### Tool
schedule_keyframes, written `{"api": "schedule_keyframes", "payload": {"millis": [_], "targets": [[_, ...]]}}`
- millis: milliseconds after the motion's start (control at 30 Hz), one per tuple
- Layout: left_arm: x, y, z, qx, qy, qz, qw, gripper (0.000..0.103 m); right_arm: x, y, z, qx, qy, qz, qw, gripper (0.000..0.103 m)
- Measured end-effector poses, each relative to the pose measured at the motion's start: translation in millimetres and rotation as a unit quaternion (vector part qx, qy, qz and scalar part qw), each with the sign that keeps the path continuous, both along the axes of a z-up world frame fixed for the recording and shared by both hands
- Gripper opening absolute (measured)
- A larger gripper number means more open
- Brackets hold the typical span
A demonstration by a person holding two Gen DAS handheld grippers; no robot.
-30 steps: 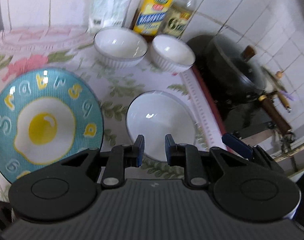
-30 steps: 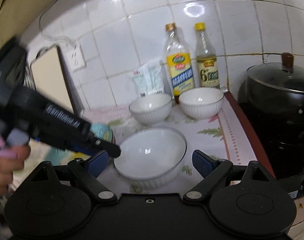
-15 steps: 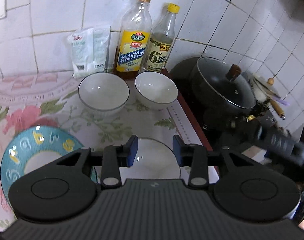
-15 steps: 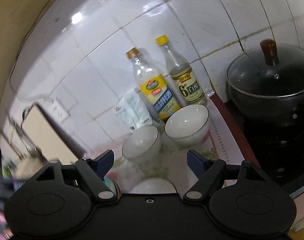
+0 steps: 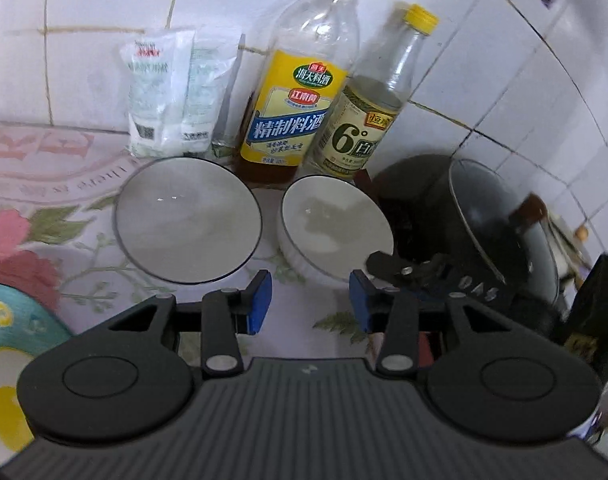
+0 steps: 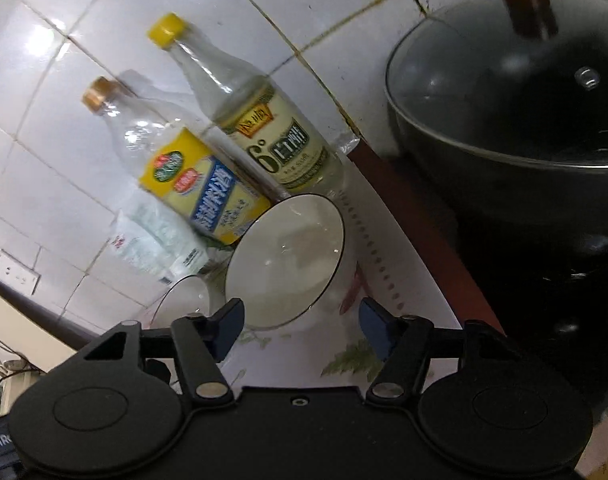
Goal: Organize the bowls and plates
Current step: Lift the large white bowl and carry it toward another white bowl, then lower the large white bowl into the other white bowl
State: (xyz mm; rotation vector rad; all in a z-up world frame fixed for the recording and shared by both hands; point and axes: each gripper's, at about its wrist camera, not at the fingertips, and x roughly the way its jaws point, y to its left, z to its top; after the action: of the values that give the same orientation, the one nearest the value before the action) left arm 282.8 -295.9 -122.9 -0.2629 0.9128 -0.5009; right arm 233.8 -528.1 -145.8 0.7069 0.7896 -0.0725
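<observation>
Two grippers are being held low over the flowered cloth point(image 5: 32, 184), both aimed toward the tiled wall. The left gripper point(image 5: 310, 304) is being kept level with its blue-tipped fingers point(image 5: 260, 300) spread apart and clamped on nothing; the gap between them is being pointed at the space between two white bowls. The right gripper point(image 6: 300, 330) is being held rolled to one side, so that the wall and bottles are being seen at a slant, and its fingers point(image 6: 374, 328) are also being kept wide apart, empty, just short of the right bowl point(image 6: 284, 260); its black body point(image 5: 432, 274) is being seen in the left view just beside that same bowl.

Both bowls are being shown upright on the cloth with mouths facing up, side by side, near but apart. The left bowl point(image 5: 188, 220) and the right bowl point(image 5: 336, 226) are being seen with nothing in them beyond reflections. Beyond them, against the wall, a yellow-labelled bottle point(image 5: 296, 108) and a yellow-capped bottle point(image 5: 364, 120) are standing upright, with a white packet point(image 5: 164, 92) leaning to their left. A teal egg-patterned plate point(image 5: 8, 344) is lying flat at the near left. At the right, a lidded black pot point(image 6: 516, 120) is sitting off the cloth
</observation>
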Motion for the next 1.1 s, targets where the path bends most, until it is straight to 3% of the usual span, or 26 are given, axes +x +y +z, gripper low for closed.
{"api": "schedule_keyframes", "payload": {"millis": [200, 400, 467, 633, 800, 967, 1100], "targets": [[22, -20, -15, 0.014, 0.012, 0.007, 0.9998, 0.040, 17, 8, -12, -0.047, 0.008, -0.026, 0.999, 0.060], [39, -35, -32, 0.030, 0.075, 0.020, 0.9965, 0.039, 26, 9, -26, -0.075, 0.018, -0.043, 0.996, 0.030], [45, -35, -37, 0.025, 0.098, 0.028, 0.9945, 0.039, 25, 9, -27, -0.070, 0.010, -0.044, 0.997, 0.028], [56, -37, -44, 0.025, 0.097, 0.045, 0.9939, 0.037, 23, 5, -29, -0.065, 0.014, -0.040, 0.997, 0.025], [60, -40, -55, 0.006, 0.110, 0.040, 0.9931, 0.019, 33, 6, -36, -0.057, 0.029, -0.039, 0.997, 0.021], [52, -46, -53, 0.029, 0.094, 0.026, 0.9948, 0.016, 39, 10, -41, -0.062, 0.048, -0.040, 0.996, 0.017], [41, -43, -46, 0.034, 0.091, 0.013, 0.9952, 0.016, 33, 12, -37, -0.039, 0.059, -0.048, 0.996, 0.018]]}}
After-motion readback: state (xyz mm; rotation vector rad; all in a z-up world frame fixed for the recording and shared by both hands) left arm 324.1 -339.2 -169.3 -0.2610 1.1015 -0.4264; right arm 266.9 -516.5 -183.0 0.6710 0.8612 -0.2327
